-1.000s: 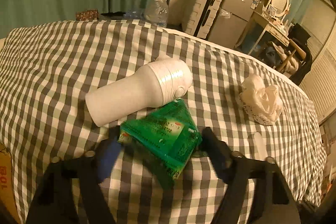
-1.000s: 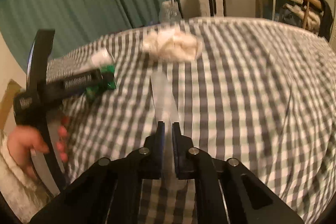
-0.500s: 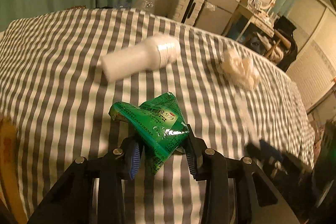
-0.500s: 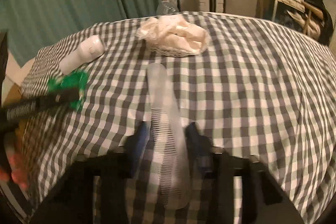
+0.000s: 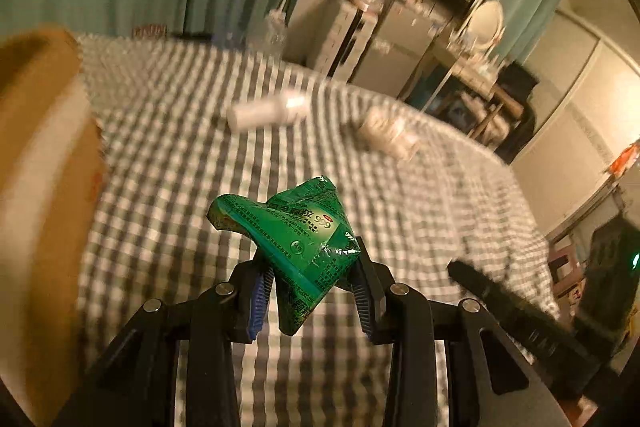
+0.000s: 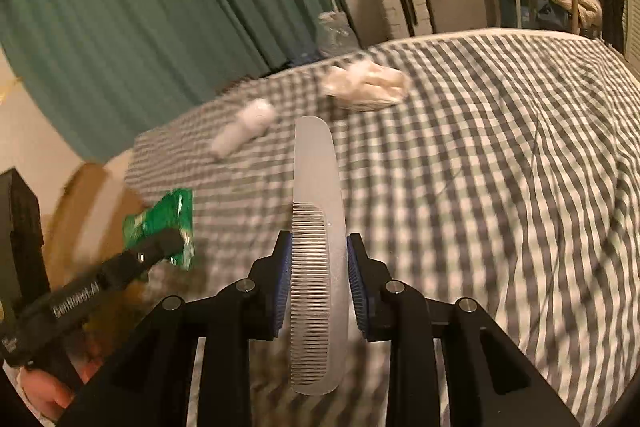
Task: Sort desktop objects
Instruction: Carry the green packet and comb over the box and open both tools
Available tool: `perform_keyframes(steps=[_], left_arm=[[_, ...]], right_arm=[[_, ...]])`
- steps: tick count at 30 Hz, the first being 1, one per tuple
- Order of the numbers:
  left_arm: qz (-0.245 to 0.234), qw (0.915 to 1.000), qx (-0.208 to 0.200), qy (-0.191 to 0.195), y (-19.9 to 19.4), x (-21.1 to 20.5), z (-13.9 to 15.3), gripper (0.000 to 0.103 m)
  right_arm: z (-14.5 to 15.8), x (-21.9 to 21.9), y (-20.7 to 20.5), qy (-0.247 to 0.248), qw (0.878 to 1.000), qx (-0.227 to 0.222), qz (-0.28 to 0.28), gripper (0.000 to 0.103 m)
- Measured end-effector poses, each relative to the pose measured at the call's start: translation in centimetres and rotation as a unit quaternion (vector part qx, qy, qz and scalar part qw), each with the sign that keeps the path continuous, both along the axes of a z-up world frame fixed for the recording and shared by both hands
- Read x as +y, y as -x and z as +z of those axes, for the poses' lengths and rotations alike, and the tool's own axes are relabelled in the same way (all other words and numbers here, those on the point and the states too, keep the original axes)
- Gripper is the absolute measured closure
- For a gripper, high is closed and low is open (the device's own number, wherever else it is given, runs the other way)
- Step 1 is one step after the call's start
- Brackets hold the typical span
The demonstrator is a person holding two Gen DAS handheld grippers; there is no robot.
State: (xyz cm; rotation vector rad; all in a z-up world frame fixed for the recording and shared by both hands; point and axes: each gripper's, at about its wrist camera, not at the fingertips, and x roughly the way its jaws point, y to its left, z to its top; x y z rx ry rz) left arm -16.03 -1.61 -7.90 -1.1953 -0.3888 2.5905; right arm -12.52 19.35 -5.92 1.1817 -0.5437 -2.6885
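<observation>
Gripping a translucent frosted comb (image 6: 318, 267) — right gripper (image 6: 320, 281), pads closed on its sides, jaws having just widened to take it; fine teeth face left in the right wrist view, long axis running away from the camera, rounded handle end foremost, lifted above the checked cloth (image 6: 500, 163). Left gripper (image 5: 310, 297) — pads clamped on a crumpled green foil packet (image 5: 298, 241) with dark print, held clear of the cloth, one corner jutting up-left. White bottle (image 5: 268, 113) lies on its side beyond.
</observation>
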Motion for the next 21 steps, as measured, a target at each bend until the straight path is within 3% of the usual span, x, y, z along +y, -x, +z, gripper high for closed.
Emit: perform_keyframes(steps=[5,9,12,18,21], left_arm=[[0.008,0.9984,0.056,-0.006,-3.8,-3.0,6.1,0.066],[0.018,0.9968,0.078,-0.002,-6.2,-7.1,10.1,0.066],[0.052,0.9945,0.09,0.014,-7.5,-11.0,12.0,0.066],[0.13,0.9846,0.074,0.092,-9.1,-19.4,11.6,0.066],[0.151,0.983,0.044,0.095,-9.8,-22.5,9.5,0.066]], right_arm=[[3.4,-4.2,-3.7,0.012,0.999,0.03,0.027,0.077],[6.5,-10.0,-4.6,0.02,0.995,0.049,0.079,0.077],[8.8,-14.9,-4.8,0.034,0.99,0.063,0.124,0.077],[9.4,-24.1,-3.4,0.077,0.978,0.042,0.19,0.077],[8.3,-27.2,-2.5,0.105,0.974,0.017,0.199,0.077]])
